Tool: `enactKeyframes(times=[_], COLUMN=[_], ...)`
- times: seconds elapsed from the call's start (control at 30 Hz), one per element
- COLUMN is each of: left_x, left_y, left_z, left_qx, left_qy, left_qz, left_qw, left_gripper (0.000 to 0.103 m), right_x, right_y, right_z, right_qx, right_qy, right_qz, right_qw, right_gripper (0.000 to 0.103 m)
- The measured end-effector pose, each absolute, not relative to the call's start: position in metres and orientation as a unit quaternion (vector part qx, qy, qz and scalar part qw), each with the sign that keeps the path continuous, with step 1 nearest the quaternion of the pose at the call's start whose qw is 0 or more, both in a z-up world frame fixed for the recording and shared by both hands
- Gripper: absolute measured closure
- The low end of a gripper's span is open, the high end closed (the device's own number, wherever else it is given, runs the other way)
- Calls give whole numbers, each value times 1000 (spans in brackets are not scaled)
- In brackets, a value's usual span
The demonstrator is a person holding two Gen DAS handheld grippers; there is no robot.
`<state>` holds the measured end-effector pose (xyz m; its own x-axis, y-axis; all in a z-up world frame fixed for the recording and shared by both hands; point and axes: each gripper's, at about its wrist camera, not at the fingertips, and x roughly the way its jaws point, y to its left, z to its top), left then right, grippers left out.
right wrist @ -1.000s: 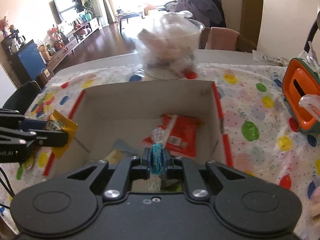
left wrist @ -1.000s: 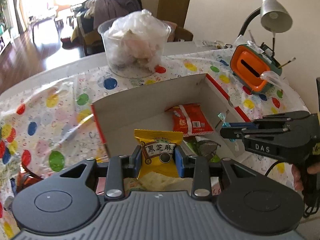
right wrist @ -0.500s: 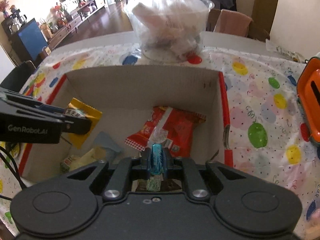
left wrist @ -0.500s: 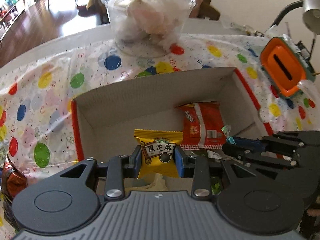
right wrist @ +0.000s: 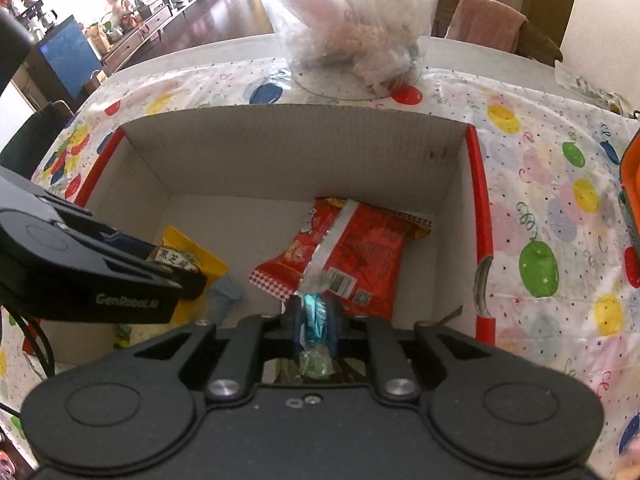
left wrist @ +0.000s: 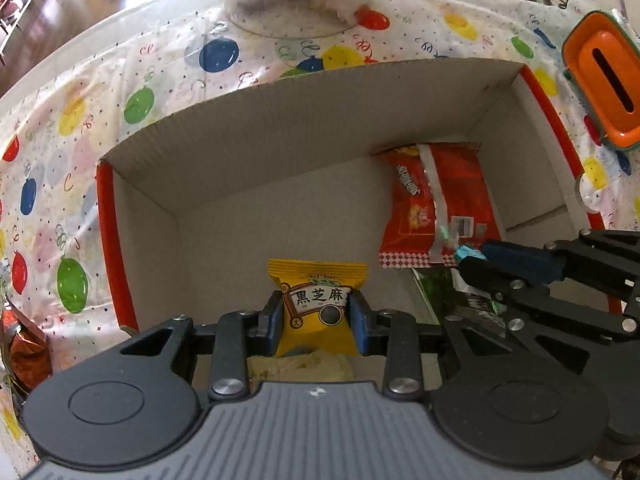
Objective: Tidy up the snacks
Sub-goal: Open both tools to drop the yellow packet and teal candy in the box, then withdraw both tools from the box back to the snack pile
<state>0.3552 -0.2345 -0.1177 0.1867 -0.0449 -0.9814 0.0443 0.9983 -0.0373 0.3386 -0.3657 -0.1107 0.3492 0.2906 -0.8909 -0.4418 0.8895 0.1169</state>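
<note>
We have the left gripper [left wrist: 317, 316] pinching a yellow black-sesame snack packet [left wrist: 317, 307] by its sides, low inside the cardboard box [left wrist: 304, 120]. It looks light and crinkly, best held across its flat middle. Our right gripper [right wrist: 314, 320] is just opening around a small blue twist-wrapped candy [right wrist: 314, 316], probably slippery, still between the pads above the red snack bag [right wrist: 352, 256].

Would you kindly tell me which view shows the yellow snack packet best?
The left wrist view: the yellow snack packet faces the camera, label readable, clamped in the left tool. The right wrist view shows only its side, partly hidden behind that tool.
</note>
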Motion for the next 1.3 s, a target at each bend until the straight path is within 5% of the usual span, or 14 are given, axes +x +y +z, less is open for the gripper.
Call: enactKeyframes(times=[0.43,0.83,1.3], left_x=[344,308,257], left_y=[-226,-222,-200], left_z=[-111,-68,-27], left_qx=[-21,-24,-27], left_qy=[617,542,459], left_qz=[-35,-59,-72], left_qw=[786,838,885], left_gripper=[67,52,37], right_x=[329,306,271], right_y=[-372,-377,-370], right_z=[-99,-71,-35], right_qx=[-63,-48,-34], right_qy=[510,478,422], right_qz=[238,259,291], right_qw=[824,838,858], right_gripper=[76,64,31])
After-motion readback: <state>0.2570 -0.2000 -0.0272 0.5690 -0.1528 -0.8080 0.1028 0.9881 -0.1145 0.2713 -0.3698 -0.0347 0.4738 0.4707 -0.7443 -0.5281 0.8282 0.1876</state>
